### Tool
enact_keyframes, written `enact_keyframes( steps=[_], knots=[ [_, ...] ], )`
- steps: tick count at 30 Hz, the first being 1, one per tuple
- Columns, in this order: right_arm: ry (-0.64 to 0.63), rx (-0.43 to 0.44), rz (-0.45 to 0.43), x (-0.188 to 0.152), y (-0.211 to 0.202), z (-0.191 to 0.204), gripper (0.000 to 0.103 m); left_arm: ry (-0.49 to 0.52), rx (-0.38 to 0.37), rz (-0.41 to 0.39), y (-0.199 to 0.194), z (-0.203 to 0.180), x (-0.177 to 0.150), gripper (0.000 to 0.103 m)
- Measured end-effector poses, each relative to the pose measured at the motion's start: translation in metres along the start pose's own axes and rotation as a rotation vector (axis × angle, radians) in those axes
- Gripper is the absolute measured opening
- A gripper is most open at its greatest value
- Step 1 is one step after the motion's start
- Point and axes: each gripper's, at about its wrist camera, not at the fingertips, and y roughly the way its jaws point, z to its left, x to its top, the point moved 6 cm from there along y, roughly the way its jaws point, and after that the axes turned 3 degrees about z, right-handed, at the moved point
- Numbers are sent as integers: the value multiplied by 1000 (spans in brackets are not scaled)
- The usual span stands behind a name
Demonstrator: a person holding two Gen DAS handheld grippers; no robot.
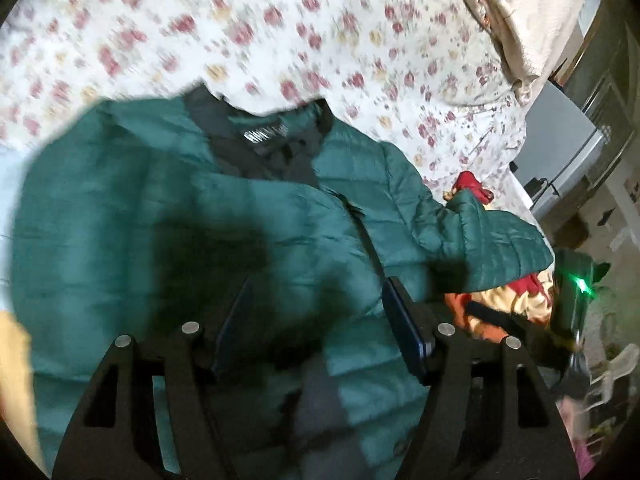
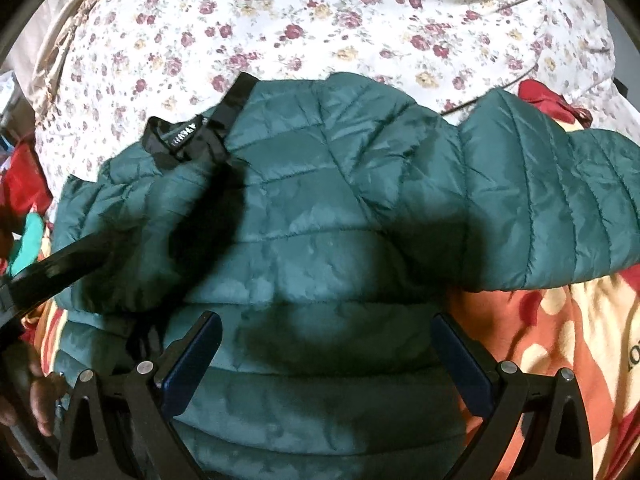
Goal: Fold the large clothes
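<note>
Jacket: green quilted jacket (image 2: 320, 208) lay on the bed, over a floral sheet (image 2: 320, 12) at the far side and an orange patterned blanket (image 2: 560, 340) at the near right; collar with black label (image 2: 180, 140) lay toward the far left
Progress: judged early; one sleeve (image 2: 560, 200) stuck out to the right, unfolded; the left side looked bunched inward; body not yet folded
Left gripper (image 1: 316, 312): fingers apart over the jacket's front, nothing between them; view blurred
Right gripper (image 2: 326, 352): fingers wide apart above the near hem, holding nothing
Edges: right sleeve cuff overhung the blanket; red cloth (image 2: 552, 100) lay just beyond it
Room: open sheet lay beyond the collar; clutter crowded the left edge
</note>
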Motion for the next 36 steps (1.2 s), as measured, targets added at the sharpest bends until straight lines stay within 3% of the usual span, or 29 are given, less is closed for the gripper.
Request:
enact_keyframes(
  steps=[6, 10, 13, 15, 19, 22, 28, 36],
  knots=[
    [-11, 114, -11, 16, 9, 46, 103, 19, 135, -84, -61, 50, -3, 68],
    [-38, 123, 2, 32, 37, 74, 103, -25, 263, -115, -80, 97, -2, 69],
    [-52, 142, 19, 39, 55, 86, 87, -98, 313, -135, -85, 127, -1, 69],
    [-54, 153, 22, 42, 65, 90, 47, -139, 345, -133, -83, 145, 0, 69],
    [-63, 187, -4, 44, 64, 90, 30, -176, 390, -114, -67, 166, -1, 69],
    [-125, 118, -72, 49, 46, 85, 23, -188, 403, -88, -51, 173, -2, 69],
    [-140, -8, -234, 71, 4, 56, 21, -226, 380, -80, -31, 177, -1, 69],
    [-120, -120, -183, 75, 29, 20, 20, -194, 412, -49, 3, 173, -4, 71]
  ],
)
